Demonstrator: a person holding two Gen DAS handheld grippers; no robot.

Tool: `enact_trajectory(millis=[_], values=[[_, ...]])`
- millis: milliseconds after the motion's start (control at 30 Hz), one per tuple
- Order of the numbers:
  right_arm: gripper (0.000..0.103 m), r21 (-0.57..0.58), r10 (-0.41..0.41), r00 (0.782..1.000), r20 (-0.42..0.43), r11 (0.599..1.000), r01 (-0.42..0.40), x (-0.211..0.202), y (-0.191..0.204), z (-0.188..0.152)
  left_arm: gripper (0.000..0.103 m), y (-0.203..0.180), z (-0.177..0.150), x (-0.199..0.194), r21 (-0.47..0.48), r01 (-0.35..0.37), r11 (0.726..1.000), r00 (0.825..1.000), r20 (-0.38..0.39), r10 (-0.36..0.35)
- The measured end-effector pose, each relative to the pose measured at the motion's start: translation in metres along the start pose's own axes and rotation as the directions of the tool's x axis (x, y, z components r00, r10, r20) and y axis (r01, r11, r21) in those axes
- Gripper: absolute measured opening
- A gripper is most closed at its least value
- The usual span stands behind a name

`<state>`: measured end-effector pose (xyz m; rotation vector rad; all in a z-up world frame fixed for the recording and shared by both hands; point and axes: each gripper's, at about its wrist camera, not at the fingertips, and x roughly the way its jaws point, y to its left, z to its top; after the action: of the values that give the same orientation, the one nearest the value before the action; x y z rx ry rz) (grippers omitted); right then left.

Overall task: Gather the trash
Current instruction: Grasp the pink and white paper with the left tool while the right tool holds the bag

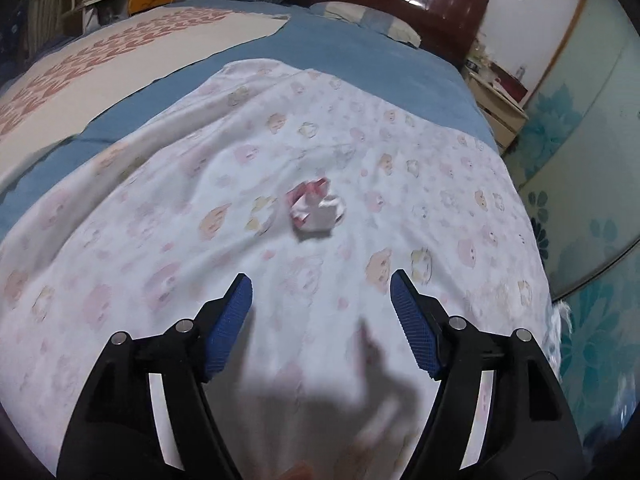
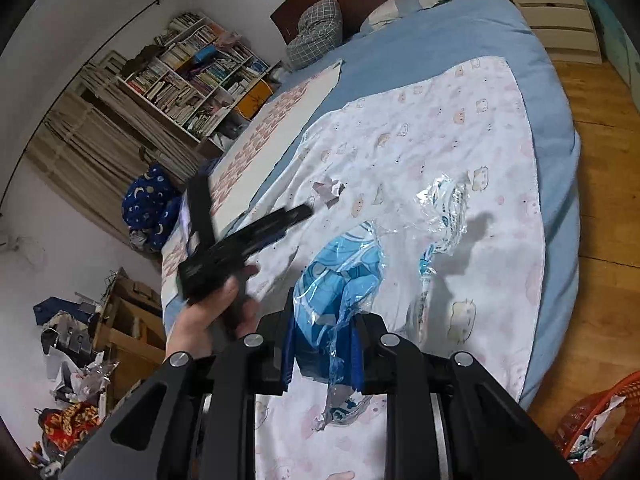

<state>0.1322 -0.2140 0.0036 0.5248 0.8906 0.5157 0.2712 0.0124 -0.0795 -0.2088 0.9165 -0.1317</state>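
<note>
A crumpled white and pink wrapper (image 1: 316, 210) lies on the white patterned blanket (image 1: 168, 208), a short way ahead of my left gripper (image 1: 321, 286), which is open and empty above the blanket. It also shows in the right wrist view (image 2: 330, 191), just beyond the left gripper (image 2: 308, 211) held in a hand. My right gripper (image 2: 322, 354) is shut on a clear and blue plastic bag (image 2: 344, 276), whose far end trails over the blanket (image 2: 440, 152).
An orange mesh basket (image 2: 576, 412) with scraps in it stands on the wooden floor at the bed's right. A headboard, pillows and a bedside drawer unit (image 2: 556, 20) are at the far end. A bookshelf (image 2: 192, 72) and clutter are left of the bed.
</note>
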Motion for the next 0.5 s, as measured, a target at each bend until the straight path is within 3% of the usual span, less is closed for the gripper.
enact_trajectory(millis=[133,233,300,333,367,500], values=[[0.022,-0.003,-0.022,1.000,-0.012,1.000,0.022,0.000,-0.003,0.000,0.072,-0.009,0.011,0.025,-0.003,-0.023,1.000,1.000,-0.005,0.023],[0.022,-0.019,-0.025,1.000,-0.007,1.000,0.025,0.000,-0.011,0.004,0.071,-0.003,0.017,0.046,-0.066,-0.048,0.997,0.999,-0.017,0.047],[0.022,0.013,-0.043,0.998,-0.034,0.999,0.044,0.007,-0.023,0.007,0.060,0.002,0.022,0.058,-0.115,-0.060,0.992,0.998,-0.027,0.057],[0.022,0.016,-0.026,0.999,-0.031,1.000,0.026,0.007,-0.024,0.008,0.034,0.003,0.023,0.063,-0.121,-0.069,0.990,0.997,-0.036,0.065],[0.022,0.010,-0.022,0.999,-0.030,1.000,0.022,0.008,-0.026,0.009,0.025,0.005,0.025,0.067,-0.129,-0.093,0.987,0.995,-0.046,0.087],[0.022,-0.010,-0.044,0.998,-0.040,0.999,0.044,0.012,-0.034,0.017,0.022,0.007,0.025,0.064,-0.142,-0.074,0.987,0.997,-0.031,0.070]])
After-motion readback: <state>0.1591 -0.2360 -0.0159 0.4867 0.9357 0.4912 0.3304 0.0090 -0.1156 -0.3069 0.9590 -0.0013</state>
